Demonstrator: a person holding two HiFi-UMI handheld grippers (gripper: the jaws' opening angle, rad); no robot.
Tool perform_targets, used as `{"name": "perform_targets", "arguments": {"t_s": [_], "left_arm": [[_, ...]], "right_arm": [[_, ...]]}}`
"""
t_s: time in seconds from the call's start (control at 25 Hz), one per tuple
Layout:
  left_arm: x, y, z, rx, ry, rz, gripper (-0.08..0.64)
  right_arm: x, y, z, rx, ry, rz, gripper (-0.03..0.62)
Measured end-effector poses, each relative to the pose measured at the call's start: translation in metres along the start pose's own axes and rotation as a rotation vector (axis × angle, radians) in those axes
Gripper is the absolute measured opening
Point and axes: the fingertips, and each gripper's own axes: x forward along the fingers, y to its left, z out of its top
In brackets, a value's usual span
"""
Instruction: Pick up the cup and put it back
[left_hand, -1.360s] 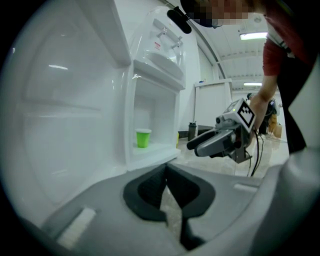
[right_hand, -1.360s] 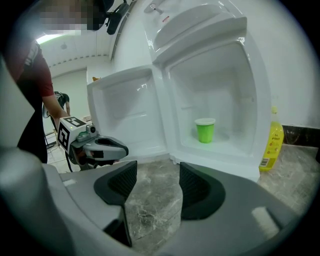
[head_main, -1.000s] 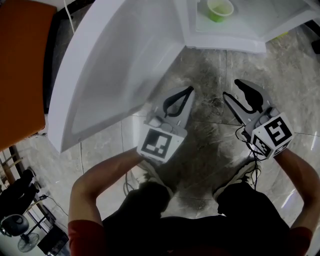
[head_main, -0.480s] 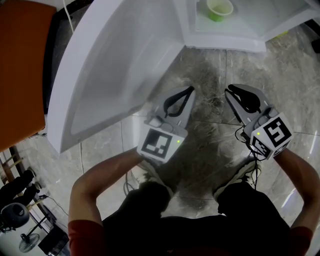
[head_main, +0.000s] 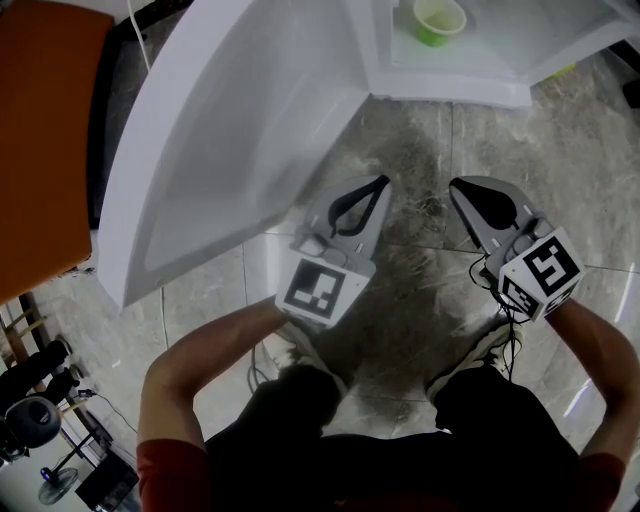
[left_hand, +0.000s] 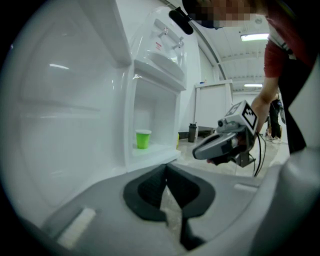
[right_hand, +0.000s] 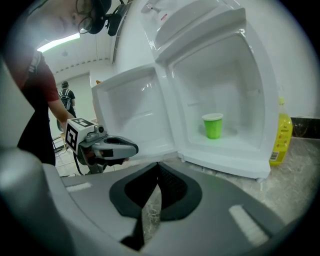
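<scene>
Right gripper view, cup (right_hand: 213, 126) in open cabinet (right_hand: 235, 75), yellow btl (right_hand: 280, 136) beside

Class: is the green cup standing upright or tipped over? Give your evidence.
Upright. The cup stands on its base on the white shelf, with its rim on top.

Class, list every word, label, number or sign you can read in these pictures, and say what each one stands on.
No text can be read anywhere.
Red label on the water dispenser: too small and blurred to read.
Left marker cube, right marker cube: black-and-white square patterns, not words.
Yellow bottle, green cup: no legible print.
</scene>
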Motion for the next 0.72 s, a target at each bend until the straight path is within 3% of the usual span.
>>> {"name": "perform_targets", "arguments": {"t_s": [0.52, 0.72], "left_arm": [[0.013, 0.01, -0.006, -0.017, 0.006, 0.015, 0.0], [0.016, 0.009, -0.011, 0.0, 0.053, 0.002, 0.0]], "right_arm": [[0.005, -0.023, -0.012, 0.038, 0.028, -0.052, 0.002], [0.002, -0.043, -0.006, 0.019, 0.032, -0.111, 0.002]]}}
